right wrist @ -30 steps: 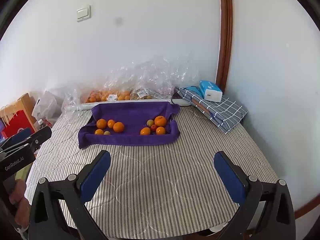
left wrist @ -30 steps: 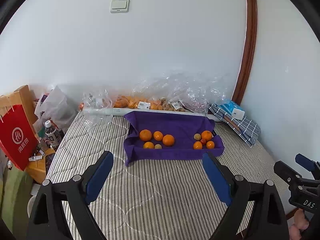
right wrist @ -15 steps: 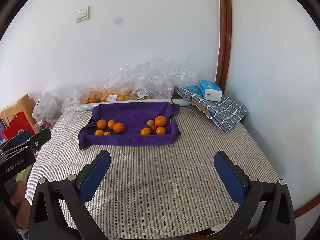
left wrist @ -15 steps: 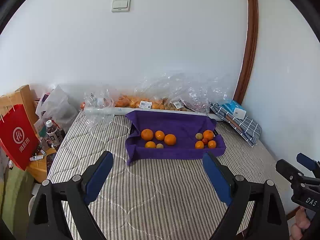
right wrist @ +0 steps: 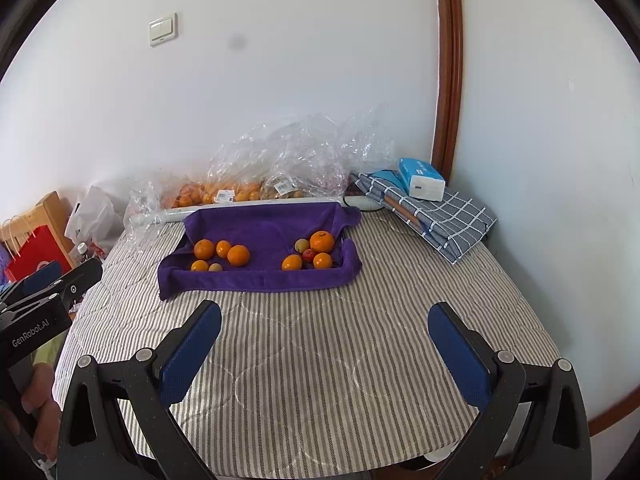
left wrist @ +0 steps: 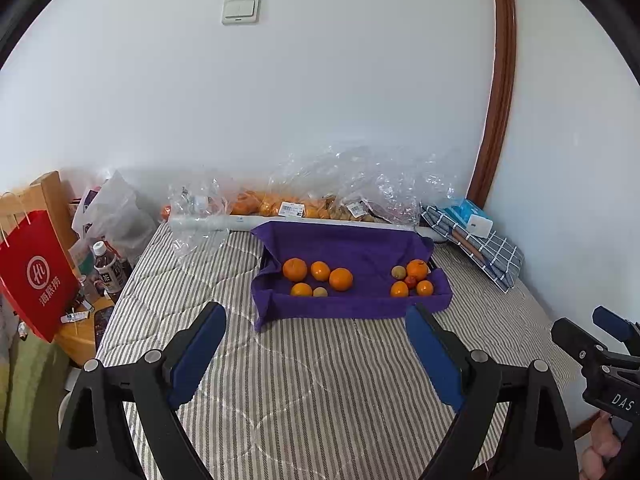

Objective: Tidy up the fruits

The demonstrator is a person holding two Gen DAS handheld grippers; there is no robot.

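A tray lined with a purple cloth (left wrist: 360,248) (right wrist: 264,228) sits on the striped mattress (left wrist: 320,380) near the wall. It holds two groups of fruit: a left group of oranges (left wrist: 295,269) (right wrist: 204,249) with a small pale fruit, and a right group of oranges (left wrist: 417,269) (right wrist: 322,241) with a small red fruit (left wrist: 410,281) and a pale one. My left gripper (left wrist: 316,344) is open and empty, well short of the tray. My right gripper (right wrist: 324,336) is open and empty, also short of it.
Clear plastic bags of fruit (left wrist: 280,206) (right wrist: 224,192) lie along the wall behind the tray. A folded checked cloth with a tissue pack (right wrist: 422,180) is at the right. A red paper bag (left wrist: 36,276), bottles (left wrist: 106,266) and a wooden stool stand left of the mattress.
Both views have shifted slightly; the grippers stay open and empty, and the fruit has not moved.
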